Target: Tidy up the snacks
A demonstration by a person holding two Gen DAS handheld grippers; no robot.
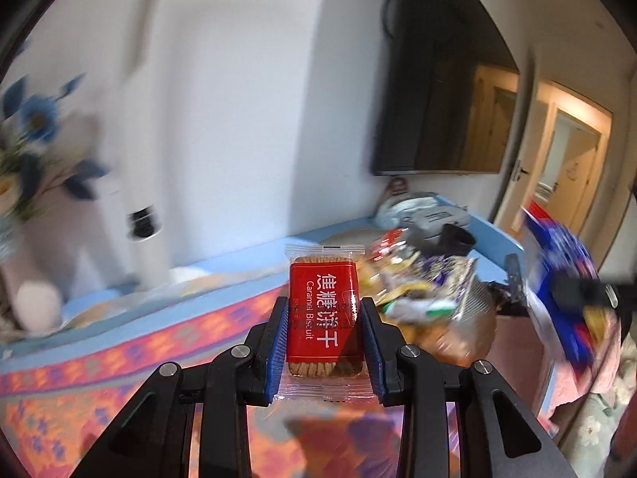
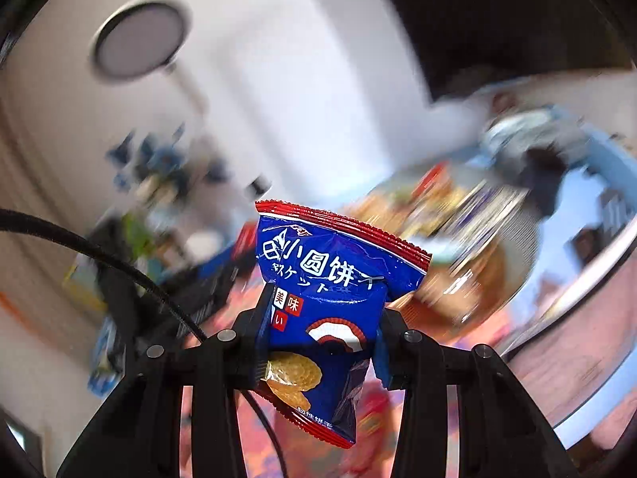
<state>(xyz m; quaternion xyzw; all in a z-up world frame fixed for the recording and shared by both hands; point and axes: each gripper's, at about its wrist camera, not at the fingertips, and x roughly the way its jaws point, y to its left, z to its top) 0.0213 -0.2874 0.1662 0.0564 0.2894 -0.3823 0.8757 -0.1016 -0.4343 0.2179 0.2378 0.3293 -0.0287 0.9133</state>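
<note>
A red caramel biscuit packet (image 1: 323, 310) in clear wrap stands upright between my left gripper's (image 1: 324, 310) blue pads, which are shut on it, lifted above the patterned tablecloth. In the right wrist view a blue bag of small round biscuits (image 2: 326, 298) with red edges is pinched between my right gripper's (image 2: 322, 318) pads. That same blue bag (image 1: 565, 279) shows blurred at the right of the left wrist view. Behind both sits a clear container of mixed snacks (image 1: 422, 286), also blurred in the right wrist view (image 2: 458, 247).
An orange and purple patterned cloth (image 1: 119, 358) covers the blue table (image 1: 493, 247). A white bottle with a black cap (image 1: 143, 239) and blue flowers (image 1: 36, 127) stand at the back left. A dark screen (image 1: 442, 91) hangs on the wall. A black cable (image 2: 119, 271) crosses the right wrist view.
</note>
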